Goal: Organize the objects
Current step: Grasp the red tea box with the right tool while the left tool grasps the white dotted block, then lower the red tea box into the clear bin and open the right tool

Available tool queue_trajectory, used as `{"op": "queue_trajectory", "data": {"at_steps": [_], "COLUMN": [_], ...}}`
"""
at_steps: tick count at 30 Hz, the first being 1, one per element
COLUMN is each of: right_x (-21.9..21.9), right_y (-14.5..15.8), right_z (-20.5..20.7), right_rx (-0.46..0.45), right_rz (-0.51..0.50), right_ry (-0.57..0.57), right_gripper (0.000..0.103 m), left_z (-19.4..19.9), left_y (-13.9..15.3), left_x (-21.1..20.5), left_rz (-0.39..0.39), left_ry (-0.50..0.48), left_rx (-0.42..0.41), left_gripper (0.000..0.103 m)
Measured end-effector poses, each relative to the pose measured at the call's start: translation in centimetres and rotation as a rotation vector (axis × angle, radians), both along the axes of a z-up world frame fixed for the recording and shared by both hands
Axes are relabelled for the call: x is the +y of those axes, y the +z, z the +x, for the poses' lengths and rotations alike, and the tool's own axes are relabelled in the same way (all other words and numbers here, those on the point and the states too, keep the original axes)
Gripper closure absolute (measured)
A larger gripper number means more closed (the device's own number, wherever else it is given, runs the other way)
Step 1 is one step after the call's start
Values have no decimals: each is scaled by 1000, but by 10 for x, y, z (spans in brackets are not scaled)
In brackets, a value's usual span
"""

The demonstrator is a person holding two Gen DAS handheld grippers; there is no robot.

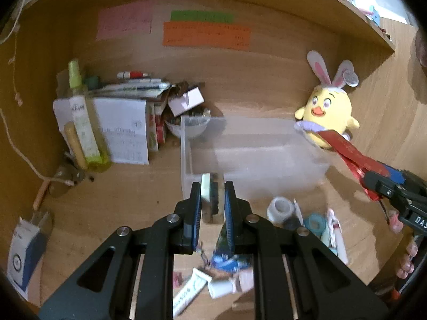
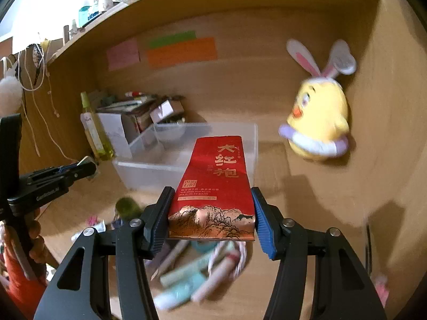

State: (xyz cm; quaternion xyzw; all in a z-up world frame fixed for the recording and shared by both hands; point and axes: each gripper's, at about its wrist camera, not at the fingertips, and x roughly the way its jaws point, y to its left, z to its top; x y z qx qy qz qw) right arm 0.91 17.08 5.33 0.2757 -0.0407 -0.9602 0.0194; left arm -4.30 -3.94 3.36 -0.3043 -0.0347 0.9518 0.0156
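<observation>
Between the right gripper's [image 2: 210, 210] pads sits a red tea packet [image 2: 213, 186], flat side up and gold lettering readable, its free end reaching toward the clear plastic bin [image 2: 138, 170]. The jaws stand at a middling width, pressed on the packet's two long edges, which keeps the thin pouch from folding. The left gripper [image 1: 212, 202] is nearly closed on a small pale, dark-backed object [image 1: 209, 196], held on edge; what it is I cannot tell. Both loads hang above the desk near the bin's front wall, so each looks destined to be dropped inside; the bin itself appears empty.

Along the desk's near edge lies the unsorted heap: tape rolls [image 1: 280, 208], tubes [image 1: 186, 290] and pens, blurred in the right wrist view. At the back left corner a yellow-green bottle [image 1: 82, 130] stands upright against stacked boxes and papers [image 1: 120, 130]. Toward the back right a yellow chick plush [image 1: 328, 114] with rabbit ears leans against the side panel, well clear of the bin.
</observation>
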Motion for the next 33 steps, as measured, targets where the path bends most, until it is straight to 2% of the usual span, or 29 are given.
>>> {"op": "queue_trajectory", "data": {"at_steps": [8,14,17,20,22,24,30,33], "right_x": [-1,3,10,16,20,22,19,20], "right_y": [14,-1,-12,-20,-24,-28,-40,-45], "right_z": [-68,-119,-142,-157,-164,-173,-188,-193], "right_rx": [-18,-115,-175,-218,-238,-261,-315,-339], "right_rz": [18,-13,-45,-60,-62,-67,-43,-29], "right_ry": [86,135,155,170,171,183,199,194], "right_gripper": [50,50,50,50,50,50,50,50], "left_z": [-54,-91,-94,-89,-84,-79,-69,-72], "left_y": [15,5,-1,-5,-8,-12,-27,-37], "left_x": [-3,-4,-5,1,8,16,45,59], "left_rz": [16,-1,18,6,-9,-23,-77,-115], "left_ry": [-11,-7,-36,-59,-85,-121,-232,-285], "left_rx": [-44,-111,-145,-159,-169,-187,-234,-276], "left_gripper": [87,87,87,87,81,68,55,54]}}
